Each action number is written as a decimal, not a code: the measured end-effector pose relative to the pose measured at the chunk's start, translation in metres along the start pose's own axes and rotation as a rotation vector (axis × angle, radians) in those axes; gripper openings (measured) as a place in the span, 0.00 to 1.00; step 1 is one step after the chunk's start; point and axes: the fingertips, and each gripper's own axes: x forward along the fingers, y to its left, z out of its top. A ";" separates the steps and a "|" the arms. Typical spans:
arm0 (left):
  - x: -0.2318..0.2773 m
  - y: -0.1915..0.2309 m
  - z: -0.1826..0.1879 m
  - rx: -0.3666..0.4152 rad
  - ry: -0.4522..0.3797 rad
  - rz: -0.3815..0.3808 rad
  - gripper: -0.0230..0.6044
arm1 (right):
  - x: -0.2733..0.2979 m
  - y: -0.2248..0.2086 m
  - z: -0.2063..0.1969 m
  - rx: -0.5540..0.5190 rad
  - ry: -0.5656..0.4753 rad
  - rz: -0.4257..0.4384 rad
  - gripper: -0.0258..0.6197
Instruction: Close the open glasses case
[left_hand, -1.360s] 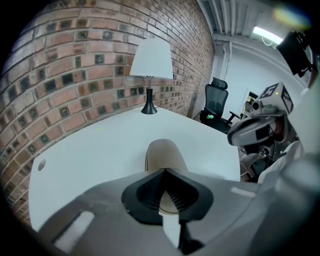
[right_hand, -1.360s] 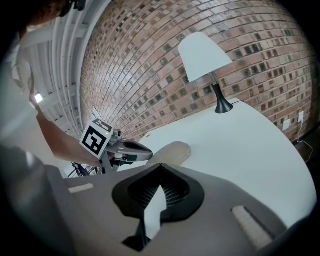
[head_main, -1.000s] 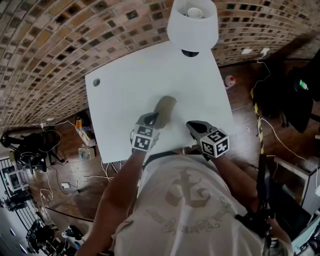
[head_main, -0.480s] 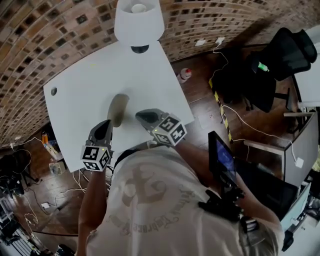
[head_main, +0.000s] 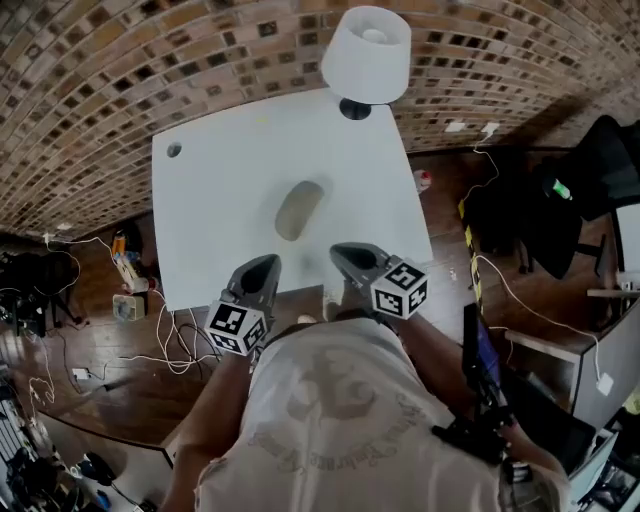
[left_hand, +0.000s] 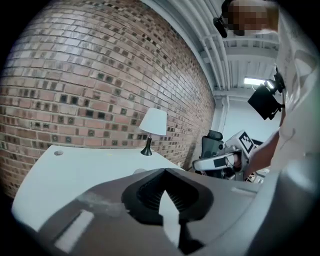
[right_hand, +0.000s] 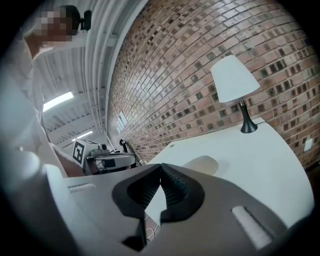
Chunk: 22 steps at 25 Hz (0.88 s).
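The beige oval glasses case (head_main: 298, 209) lies with its lid down in the middle of the white table (head_main: 220, 190). Both grippers hang over the table's near edge, well short of the case and touching nothing. My left gripper (head_main: 264, 264) is shut and empty; in the left gripper view its jaws (left_hand: 165, 171) meet, and the case (left_hand: 139, 171) just peeks over them. My right gripper (head_main: 341, 251) is also shut with nothing in it. Its jaws (right_hand: 160, 165) meet in the right gripper view, with the case (right_hand: 202, 163) beyond them.
A white-shaded lamp (head_main: 366, 55) stands at the table's far edge, and a small round hole (head_main: 174, 150) marks the far left corner. A brick wall runs behind. Cables and gear litter the wooden floor at left (head_main: 120, 300); a dark chair (head_main: 590, 170) stands at right.
Both grippers drew back from the case toward the person and rose. The left one, which was at the case's near end, is now clear of it. The head view swung around.
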 end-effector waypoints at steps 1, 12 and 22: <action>-0.008 -0.002 -0.003 -0.006 -0.006 0.001 0.05 | -0.002 0.005 -0.003 0.009 -0.005 -0.003 0.05; -0.066 -0.015 -0.027 -0.048 -0.051 -0.015 0.05 | -0.009 0.077 -0.037 -0.113 0.024 -0.024 0.05; -0.076 -0.052 -0.044 -0.056 -0.051 -0.089 0.05 | -0.024 0.102 -0.059 -0.095 0.028 -0.040 0.05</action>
